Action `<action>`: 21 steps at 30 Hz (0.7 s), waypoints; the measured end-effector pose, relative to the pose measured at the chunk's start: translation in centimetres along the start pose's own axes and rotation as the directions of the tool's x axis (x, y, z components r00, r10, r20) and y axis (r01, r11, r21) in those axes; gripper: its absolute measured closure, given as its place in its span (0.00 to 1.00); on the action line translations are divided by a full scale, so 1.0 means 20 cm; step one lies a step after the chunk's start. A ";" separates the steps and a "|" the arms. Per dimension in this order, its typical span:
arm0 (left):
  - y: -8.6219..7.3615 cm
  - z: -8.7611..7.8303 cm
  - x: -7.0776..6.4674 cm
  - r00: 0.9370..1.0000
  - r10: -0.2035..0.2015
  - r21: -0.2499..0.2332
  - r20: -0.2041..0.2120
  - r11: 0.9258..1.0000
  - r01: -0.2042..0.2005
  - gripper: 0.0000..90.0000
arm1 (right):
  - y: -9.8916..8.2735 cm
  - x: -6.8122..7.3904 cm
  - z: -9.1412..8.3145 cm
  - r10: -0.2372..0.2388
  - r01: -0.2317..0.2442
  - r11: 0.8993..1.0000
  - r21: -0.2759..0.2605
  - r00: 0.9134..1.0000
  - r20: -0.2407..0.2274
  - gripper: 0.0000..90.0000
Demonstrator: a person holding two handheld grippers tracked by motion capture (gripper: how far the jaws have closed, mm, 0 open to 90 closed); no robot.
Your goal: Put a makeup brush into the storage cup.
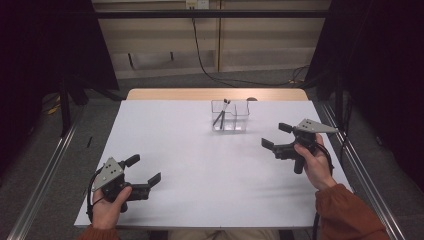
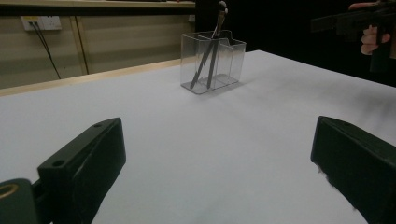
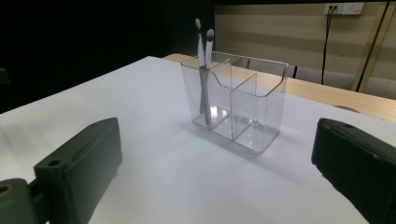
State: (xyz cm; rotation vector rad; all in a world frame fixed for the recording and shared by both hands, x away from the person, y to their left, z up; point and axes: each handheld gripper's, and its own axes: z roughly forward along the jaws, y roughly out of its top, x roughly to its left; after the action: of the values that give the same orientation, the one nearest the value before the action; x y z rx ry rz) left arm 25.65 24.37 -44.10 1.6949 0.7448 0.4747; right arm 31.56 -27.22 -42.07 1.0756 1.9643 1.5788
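Observation:
A clear plastic organiser (image 1: 229,116) (image 2: 212,60) (image 3: 240,100) with compartments stands on the white table (image 1: 200,165), toward the far middle. Two thin brushes (image 1: 221,113) (image 2: 211,51) (image 3: 203,70) stand leaning in its left compartment in the high view. My left gripper (image 1: 144,172) (image 2: 215,168) is held near the table's front left, open and empty, pointing toward the organiser. Off to the right of the organiser my right gripper (image 1: 276,136) (image 3: 215,168) hovers open and empty, aimed at it from a short distance.
A wooden strip (image 1: 215,94) borders the table's far edge. Metal rails (image 1: 45,170) run along both sides of the table. Cables (image 1: 200,55) hang down the back wall to the floor. Dark curtains flank the space.

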 end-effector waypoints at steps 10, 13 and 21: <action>0.00 -0.01 0.00 1.000 0.004 0.002 -0.014 1.000 -0.004 0.03 | -0.09 0.02 -0.15 0.001 -0.001 1.000 -0.012 0.999 0.036 0.01; 0.00 -0.02 -0.01 1.000 0.005 -0.002 -0.012 1.000 -0.005 0.03 | -0.13 0.04 -0.20 -0.015 0.016 1.000 -0.009 0.998 0.054 0.01; -0.01 -0.02 -0.02 1.000 0.011 0.000 -0.008 1.000 -0.011 0.03 | -0.21 0.04 -0.32 0.015 -0.013 1.000 -0.029 0.997 0.074 0.01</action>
State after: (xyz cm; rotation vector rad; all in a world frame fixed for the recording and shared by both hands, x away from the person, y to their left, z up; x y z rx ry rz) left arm 25.04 24.38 -44.07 1.6989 0.7412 0.4891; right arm 25.24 -30.98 -44.23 1.1227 1.8846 1.5462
